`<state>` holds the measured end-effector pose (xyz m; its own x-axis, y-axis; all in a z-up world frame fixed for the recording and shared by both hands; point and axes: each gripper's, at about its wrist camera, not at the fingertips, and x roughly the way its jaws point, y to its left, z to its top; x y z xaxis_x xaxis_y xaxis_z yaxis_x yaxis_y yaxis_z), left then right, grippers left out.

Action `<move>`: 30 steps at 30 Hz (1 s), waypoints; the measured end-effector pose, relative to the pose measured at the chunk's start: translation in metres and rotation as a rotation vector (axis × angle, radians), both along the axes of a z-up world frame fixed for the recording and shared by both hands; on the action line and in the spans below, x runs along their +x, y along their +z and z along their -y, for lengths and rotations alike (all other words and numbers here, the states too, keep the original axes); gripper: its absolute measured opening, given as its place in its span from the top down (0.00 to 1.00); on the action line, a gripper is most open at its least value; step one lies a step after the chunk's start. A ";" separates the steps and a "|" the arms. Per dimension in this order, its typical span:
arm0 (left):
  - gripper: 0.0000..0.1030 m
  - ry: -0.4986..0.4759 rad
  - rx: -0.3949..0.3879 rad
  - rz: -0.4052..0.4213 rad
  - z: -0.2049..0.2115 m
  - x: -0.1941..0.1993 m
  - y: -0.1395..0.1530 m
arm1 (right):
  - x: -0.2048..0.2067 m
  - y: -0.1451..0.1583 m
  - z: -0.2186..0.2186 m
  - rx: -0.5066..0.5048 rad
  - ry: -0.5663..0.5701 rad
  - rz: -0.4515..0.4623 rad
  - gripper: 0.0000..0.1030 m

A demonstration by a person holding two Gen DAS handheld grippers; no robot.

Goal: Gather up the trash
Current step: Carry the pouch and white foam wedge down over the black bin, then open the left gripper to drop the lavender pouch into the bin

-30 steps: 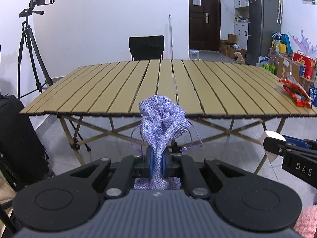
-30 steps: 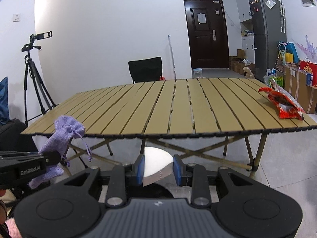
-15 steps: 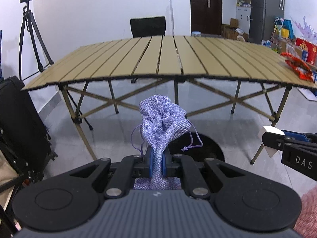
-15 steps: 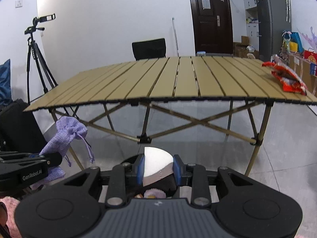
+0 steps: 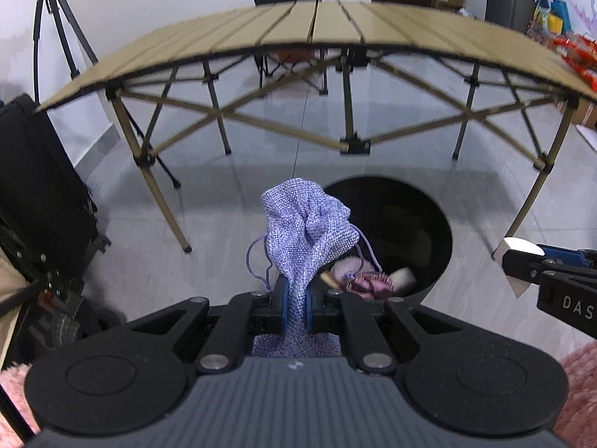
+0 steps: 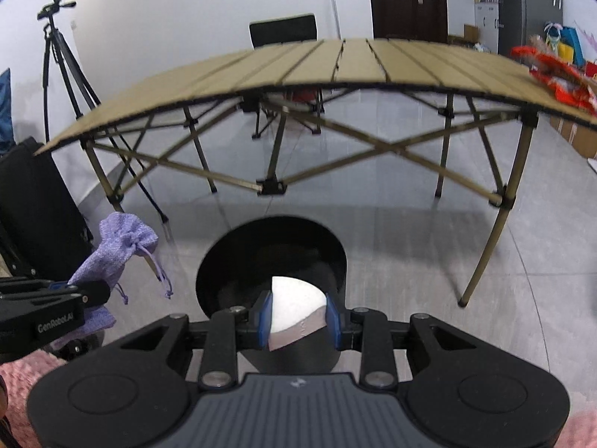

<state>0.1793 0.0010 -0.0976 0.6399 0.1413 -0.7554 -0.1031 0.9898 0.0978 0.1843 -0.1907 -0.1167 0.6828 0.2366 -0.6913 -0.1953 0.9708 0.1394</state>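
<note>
My left gripper is shut on a lilac woven drawstring pouch, which stands up from the blue pads. Just beyond it sits a round black bin on the floor, with several scraps inside. My right gripper is shut on a white wedge-shaped foam piece, held right over the open black bin. The pouch and the left gripper show at the left of the right wrist view. The right gripper's tip with the white piece shows at the right of the left wrist view.
A slatted tan folding table stands behind the bin, its legs to either side. A red snack wrapper lies on its right end. A black case stands at the left, a tripod and black chair behind.
Both grippers have sunk and tilted downward, from tabletop height to below the table's edge. The black bin has come into full view under them. Both grips stay as they were.
</note>
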 end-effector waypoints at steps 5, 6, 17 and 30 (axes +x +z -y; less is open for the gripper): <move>0.91 0.018 -0.006 -0.070 -0.007 0.009 -0.023 | 0.007 -0.020 -0.001 -0.018 -0.004 -0.047 0.72; 0.91 0.022 -0.007 -0.082 -0.008 0.011 -0.027 | 0.009 -0.022 0.000 -0.022 -0.006 -0.055 0.72; 0.91 0.048 -0.035 -0.164 -0.019 0.025 -0.050 | 0.024 -0.048 -0.002 -0.056 -0.010 -0.140 0.72; 0.91 0.052 -0.067 -0.194 -0.014 0.048 -0.048 | 0.042 -0.063 0.009 -0.069 -0.040 -0.175 0.72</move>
<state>0.2274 0.0150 -0.1453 0.4747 0.1159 -0.8725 -0.1402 0.9886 0.0551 0.2262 -0.1996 -0.1799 0.5589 0.1595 -0.8138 -0.1345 0.9858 0.1008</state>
